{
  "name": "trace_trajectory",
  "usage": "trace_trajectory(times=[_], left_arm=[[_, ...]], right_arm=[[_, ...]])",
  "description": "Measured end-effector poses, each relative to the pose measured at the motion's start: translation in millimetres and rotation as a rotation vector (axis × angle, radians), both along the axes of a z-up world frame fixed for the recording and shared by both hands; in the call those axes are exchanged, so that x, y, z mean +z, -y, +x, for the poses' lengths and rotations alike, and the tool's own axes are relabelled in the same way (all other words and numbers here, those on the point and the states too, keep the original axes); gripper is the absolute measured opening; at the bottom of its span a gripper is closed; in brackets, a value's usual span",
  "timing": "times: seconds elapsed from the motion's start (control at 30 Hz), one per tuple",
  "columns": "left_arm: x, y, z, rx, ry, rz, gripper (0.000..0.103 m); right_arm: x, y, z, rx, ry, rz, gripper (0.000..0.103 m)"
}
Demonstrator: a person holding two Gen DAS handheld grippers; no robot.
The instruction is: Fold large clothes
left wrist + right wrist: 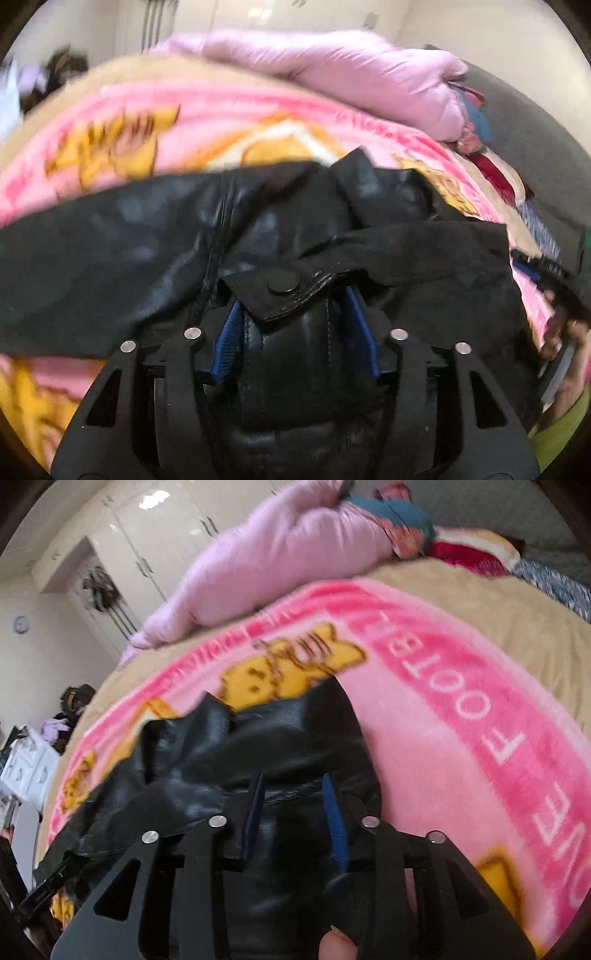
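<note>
My left gripper (295, 314) and right gripper (295, 805) each clench the glossy black leather jacket (147, 251) atop the pink cartoon-print fleece blanket (424, 738).

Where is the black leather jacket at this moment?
The black leather jacket lies on the pink cartoon blanket at the near side of the bed, held in both the left gripper and the right gripper.

Home bedroom, bed with pink cartoon blanket (424, 738), lilac duvet (258, 554), glossy white wardrobe (166, 528)
</note>
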State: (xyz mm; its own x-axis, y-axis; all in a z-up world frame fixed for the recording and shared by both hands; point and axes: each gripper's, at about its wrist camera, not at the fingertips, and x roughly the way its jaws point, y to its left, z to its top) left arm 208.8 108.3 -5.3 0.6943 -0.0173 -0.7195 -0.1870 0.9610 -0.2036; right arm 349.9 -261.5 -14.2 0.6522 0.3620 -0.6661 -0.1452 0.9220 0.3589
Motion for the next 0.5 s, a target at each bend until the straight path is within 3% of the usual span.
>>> trace_trajectory(times=[0.1,0.27,0.43,0.5], left_arm=[[22.7,16.8,-16.6,-0.037,0.065,0.057,0.059],[29.3,39.9,-23.8,-0.075,0.071,0.104,0.063],[-2.1,42.6,-10.0,-0.082,-0.044,0.090,0.067],[-17.4,41.6,-7.4,-0.068,-0.091,0.120,0.071]], right_arm=[[13.9,-3.9,-16.5,0.045,0.048,0.030,0.043],[19.6,-27.2,-40.4,0.146,0.060,0.002,0.049],[8.9,-47.2,-55.3,0.187,0.016,-0.075,0.055],[1.2,-48.5,-56.4,0.176,-0.019,-0.085,0.060]])
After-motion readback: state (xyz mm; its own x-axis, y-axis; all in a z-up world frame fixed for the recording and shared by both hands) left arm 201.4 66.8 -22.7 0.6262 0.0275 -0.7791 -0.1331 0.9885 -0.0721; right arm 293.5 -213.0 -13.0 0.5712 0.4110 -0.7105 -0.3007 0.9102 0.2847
